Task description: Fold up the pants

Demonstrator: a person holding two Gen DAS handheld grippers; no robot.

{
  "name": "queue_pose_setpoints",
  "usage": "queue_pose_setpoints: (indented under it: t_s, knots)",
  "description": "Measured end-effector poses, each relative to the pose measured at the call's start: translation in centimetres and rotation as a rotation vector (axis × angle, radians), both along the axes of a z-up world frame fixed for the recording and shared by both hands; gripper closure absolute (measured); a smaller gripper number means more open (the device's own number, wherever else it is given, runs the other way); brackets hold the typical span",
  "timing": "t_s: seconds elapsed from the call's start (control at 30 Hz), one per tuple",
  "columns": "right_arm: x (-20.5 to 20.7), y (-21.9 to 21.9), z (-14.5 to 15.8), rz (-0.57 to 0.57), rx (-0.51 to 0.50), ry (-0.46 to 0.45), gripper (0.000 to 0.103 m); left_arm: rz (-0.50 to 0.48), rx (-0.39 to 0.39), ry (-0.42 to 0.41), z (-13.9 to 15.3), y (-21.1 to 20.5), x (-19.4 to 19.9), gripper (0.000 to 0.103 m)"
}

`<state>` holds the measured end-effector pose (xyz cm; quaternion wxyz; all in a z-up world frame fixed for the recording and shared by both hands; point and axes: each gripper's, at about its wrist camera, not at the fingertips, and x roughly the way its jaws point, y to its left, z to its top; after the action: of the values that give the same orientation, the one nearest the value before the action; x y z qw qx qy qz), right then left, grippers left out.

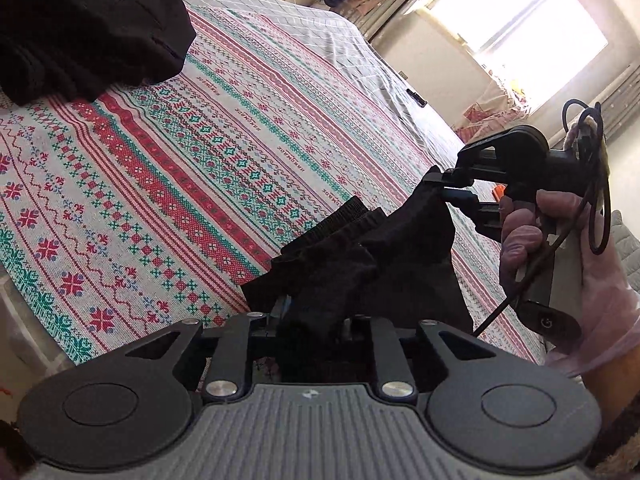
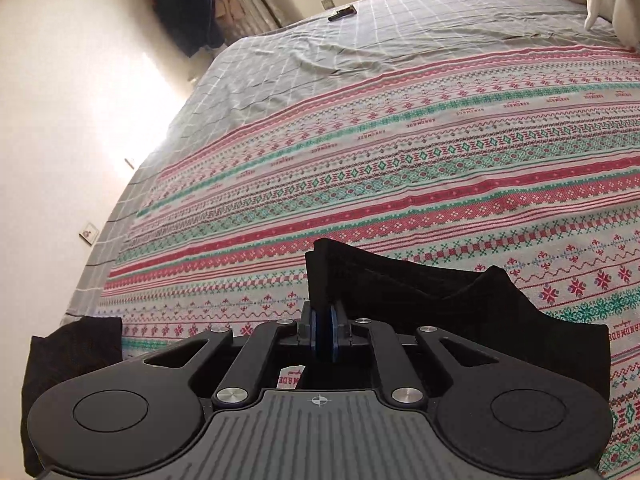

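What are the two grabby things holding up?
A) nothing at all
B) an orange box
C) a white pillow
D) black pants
D: the left gripper and the right gripper are each shut on the black pants, which hang between them above the patterned bedspread; in the right wrist view the fingers pinch a folded black edge.

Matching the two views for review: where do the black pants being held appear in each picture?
Left wrist: pants at lower centre, pinched by the left gripper and the right gripper.
Right wrist: pants at lower centre-right, clamped in the right gripper.
Shared landmark: patterned blanket.
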<state>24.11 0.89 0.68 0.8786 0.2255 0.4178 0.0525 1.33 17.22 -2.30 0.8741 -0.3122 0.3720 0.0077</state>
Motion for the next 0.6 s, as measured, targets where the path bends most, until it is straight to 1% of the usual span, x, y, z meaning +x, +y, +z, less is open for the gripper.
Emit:
queue_pose_setpoints:
  t_s: [0.03, 0.07, 0.1, 0.13, 0.17, 0.2, 0.27, 0.37, 0.43, 0.5, 0.6]
  knots:
    - [-0.1, -0.1, 0.1, 0.009, 0.007, 0.000, 0.084, -0.007, 0.026, 0.002, 0.2, -0.1, 0.0, 0.054]
    - [-0.2, -0.3, 0.3, 0.013, 0.010, 0.001, 0.082, -0.011, 0.058, 0.000, 0.5, -0.2, 0.1, 0.045]
    - [-0.3, -0.6, 0.5, 0.013, 0.011, -0.001, 0.073, -0.010, 0.096, -0.006, 0.8, -0.2, 0.3, 0.034]
    - [-0.5, -0.9, 0.8, 0.014, 0.009, -0.007, 0.065, -0.005, 0.137, -0.014, 1.1, -0.1, 0.4, 0.028]
    - [-0.8, -1.3, 1.1, 0.015, 0.008, -0.014, 0.062, 0.001, 0.173, -0.023, 1.5, -0.1, 0.4, 0.021]
    - [-1.1, -1.7, 1.3, 0.018, 0.007, -0.020, 0.059, 0.001, 0.207, -0.032, 1.8, 0.0, 0.5, 0.016]
    - [-1.9, -2.9, 1.8, 0.025, 0.009, -0.019, 0.057, -0.028, 0.258, -0.039, 2.4, 0.1, 0.8, 0.011]
    - [-3.6, -5.1, 1.9, 0.036, 0.001, -0.004, 0.057, -0.084, 0.301, -0.036, 3.0, 0.1, 1.7, 0.006]
    - [-5.1, -7.1, 1.7, 0.033, 0.001, 0.002, 0.051, -0.135, 0.323, -0.021, 3.2, -0.1, 2.6, 0.004]
    - [-6.6, -9.3, 1.2, 0.032, 0.011, 0.007, 0.046, -0.218, 0.337, 0.002, 3.0, -0.8, 4.0, 0.000]
    - [-8.7, -12.3, 0.1, 0.030, 0.031, 0.015, 0.039, -0.316, 0.377, 0.029, 2.5, -1.6, 6.1, 0.000]
